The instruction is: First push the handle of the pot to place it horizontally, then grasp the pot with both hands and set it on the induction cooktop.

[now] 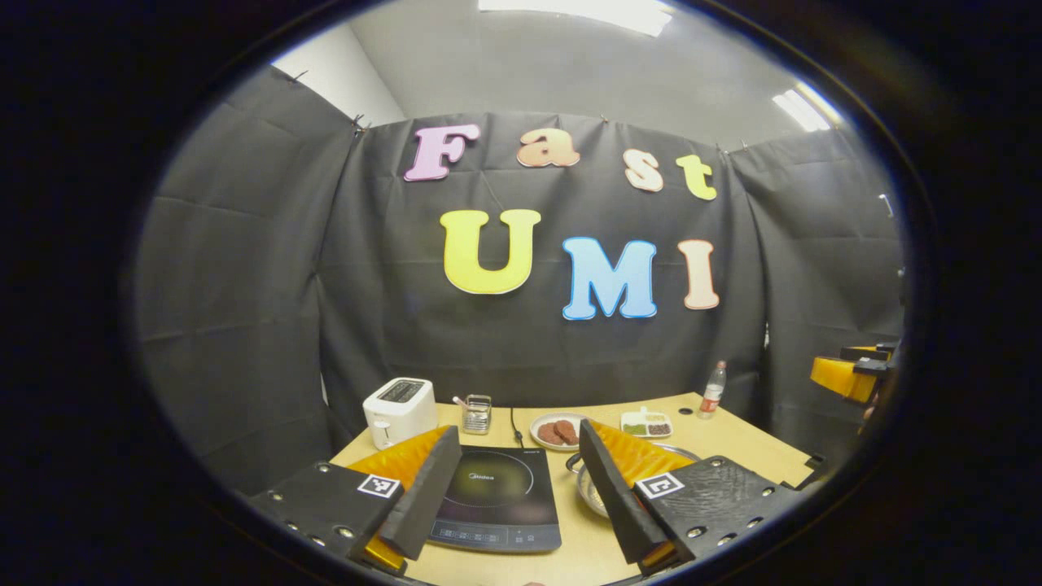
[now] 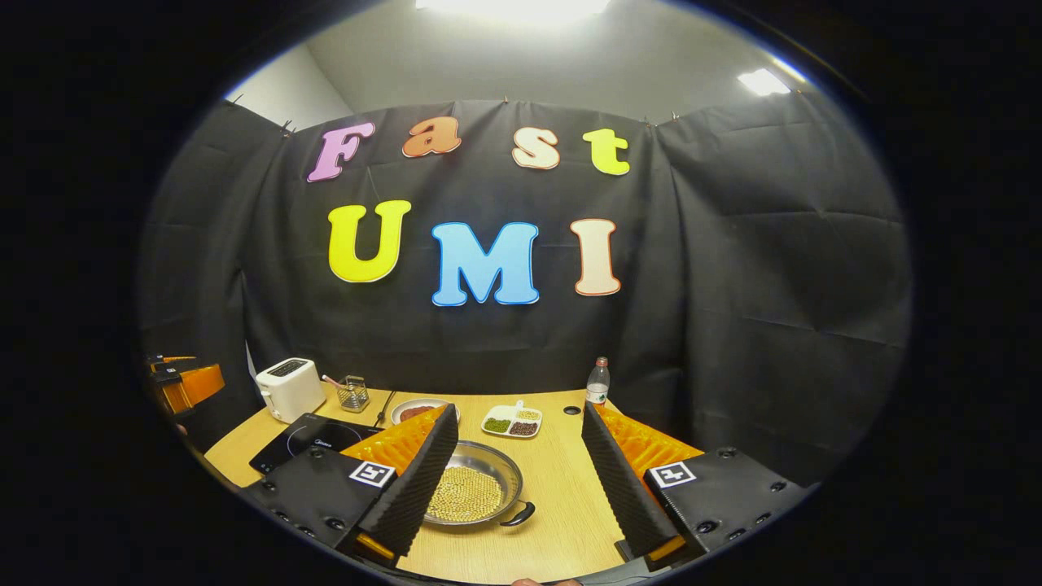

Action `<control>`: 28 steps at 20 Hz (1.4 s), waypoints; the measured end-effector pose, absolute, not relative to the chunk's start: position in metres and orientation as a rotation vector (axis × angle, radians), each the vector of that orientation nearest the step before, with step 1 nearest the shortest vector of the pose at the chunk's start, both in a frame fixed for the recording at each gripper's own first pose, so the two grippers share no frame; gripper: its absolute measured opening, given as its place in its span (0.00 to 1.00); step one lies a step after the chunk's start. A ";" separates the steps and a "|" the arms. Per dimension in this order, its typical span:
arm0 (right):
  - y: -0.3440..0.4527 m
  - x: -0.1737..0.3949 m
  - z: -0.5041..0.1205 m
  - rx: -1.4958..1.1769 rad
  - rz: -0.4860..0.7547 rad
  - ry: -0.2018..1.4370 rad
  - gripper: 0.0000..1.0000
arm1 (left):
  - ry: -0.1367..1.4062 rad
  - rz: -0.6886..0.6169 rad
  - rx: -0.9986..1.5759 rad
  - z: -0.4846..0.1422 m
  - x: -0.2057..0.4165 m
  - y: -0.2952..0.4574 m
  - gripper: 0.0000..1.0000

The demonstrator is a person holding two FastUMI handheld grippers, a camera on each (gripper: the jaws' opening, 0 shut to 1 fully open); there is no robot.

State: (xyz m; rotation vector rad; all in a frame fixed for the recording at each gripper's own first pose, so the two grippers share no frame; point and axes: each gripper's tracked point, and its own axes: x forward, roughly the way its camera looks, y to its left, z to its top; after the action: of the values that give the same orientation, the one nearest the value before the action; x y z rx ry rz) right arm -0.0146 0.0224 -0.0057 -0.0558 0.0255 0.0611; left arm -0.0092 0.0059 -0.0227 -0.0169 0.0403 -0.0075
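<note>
A shallow steel pot (image 2: 476, 492) filled with pale beans sits on the wooden table (image 2: 562, 496). One dark loop handle (image 2: 521, 514) points toward the near right. In the left gripper view the pot (image 1: 588, 491) peeks out behind a finger, with another loop handle (image 1: 573, 464) at its far left. The black induction cooktop (image 1: 496, 488) lies left of the pot, also seen as the cooktop (image 2: 313, 439). My left gripper (image 1: 518, 431) is open above the cooktop's near side. My right gripper (image 2: 518, 411) is open, hovering over the pot's right half. Neither touches anything.
Along the back of the table stand a white toaster (image 1: 399, 411), a small glass holder (image 1: 476, 413), a plate of brown patties (image 1: 556, 431), a divided dish of beans (image 2: 511, 422) and a plastic bottle (image 2: 598, 381). The cooktop's cable (image 1: 514, 425) runs toward the wall.
</note>
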 end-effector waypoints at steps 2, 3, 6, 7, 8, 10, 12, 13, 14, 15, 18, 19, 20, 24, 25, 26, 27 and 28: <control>0.027 -0.014 -0.007 -0.064 0.077 0.035 0.96 | 0.046 -0.003 -0.022 -0.026 -0.008 0.007 0.87; 0.030 -0.012 -0.008 -0.067 0.091 0.041 0.96 | 0.047 0.003 -0.023 -0.027 -0.008 0.009 0.87; 0.037 -0.005 -0.011 -0.086 0.128 0.067 0.96 | 0.054 0.018 -0.035 -0.032 -0.009 0.009 0.89; 0.038 -0.003 -0.013 -0.090 0.137 0.075 0.98 | 0.056 0.022 -0.039 -0.032 -0.010 0.010 0.89; 0.041 0.001 -0.013 -0.092 0.149 0.083 0.96 | 0.058 0.025 -0.042 -0.034 -0.010 0.009 0.89; 0.045 0.006 -0.015 -0.097 0.172 0.100 0.98 | 0.062 0.030 -0.041 -0.035 -0.012 0.010 0.89; 0.052 0.012 -0.018 -0.101 0.206 0.123 0.96 | 0.071 0.034 -0.032 -0.038 -0.009 0.011 0.89; 0.052 0.012 -0.021 -0.105 0.217 0.136 0.95 | 0.078 0.036 -0.029 -0.039 -0.007 0.010 0.89; 0.053 0.015 -0.023 -0.106 0.225 0.149 0.91 | 0.083 0.035 -0.030 -0.038 -0.006 0.008 0.89; 0.053 0.017 -0.025 -0.105 0.232 0.163 0.82 | 0.085 0.030 -0.030 -0.036 -0.005 0.006 0.87; 0.058 0.025 -0.033 -0.100 0.255 0.205 0.58 | 0.084 0.034 -0.003 -0.031 -0.002 0.003 0.87; 0.060 0.028 -0.036 -0.106 0.266 0.218 0.46 | 0.085 0.040 0.009 -0.031 -0.003 0.004 0.87; 0.061 0.032 -0.038 -0.115 0.278 0.230 0.39 | 0.088 0.047 0.017 -0.031 -0.005 0.003 0.87; 0.063 0.043 -0.051 -0.167 0.319 0.285 0.12 | 0.127 0.052 0.000 -0.042 -0.008 -0.008 0.89; 0.062 0.056 -0.058 -0.174 0.332 0.297 0.03 | 0.136 0.055 0.001 -0.042 -0.007 -0.011 0.87; 0.068 0.054 -0.061 -0.176 0.372 0.313 0.04 | 0.144 0.062 0.007 -0.043 -0.004 -0.012 0.87; 0.069 0.048 -0.072 -0.180 0.403 0.337 0.04 | 0.148 0.072 0.011 -0.042 -0.001 -0.014 0.87; 0.076 0.047 -0.077 -0.171 0.450 0.360 0.02 | 0.152 0.081 0.010 -0.041 0.002 -0.017 0.89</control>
State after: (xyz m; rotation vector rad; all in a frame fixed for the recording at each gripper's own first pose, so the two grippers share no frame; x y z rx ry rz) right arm 0.0475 0.0762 -0.0771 -0.1711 0.3596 0.4496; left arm 0.0024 -0.0170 -0.0408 0.0095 0.1518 0.0812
